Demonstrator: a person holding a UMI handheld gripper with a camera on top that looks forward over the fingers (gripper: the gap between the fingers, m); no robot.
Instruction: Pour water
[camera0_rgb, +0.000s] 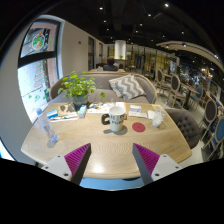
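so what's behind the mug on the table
Behind the mug on the table sit a potted plant and a grey sofa with a patterned cushion. The mug hides the tabletop directly behind it.

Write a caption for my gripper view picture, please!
Open jaws hover before a wooden table holding a mug, a potted plant and a cup.

Round pale wooden table: bare surface just ahead of the open gripper, free passage between the magenta pads. White mug with dark handle stands beyond, centre, blocking the straight line. Leafy green potted plant at far left. Clear plastic bottle near left rim. Light cup right, well apart from mug; open gap between them
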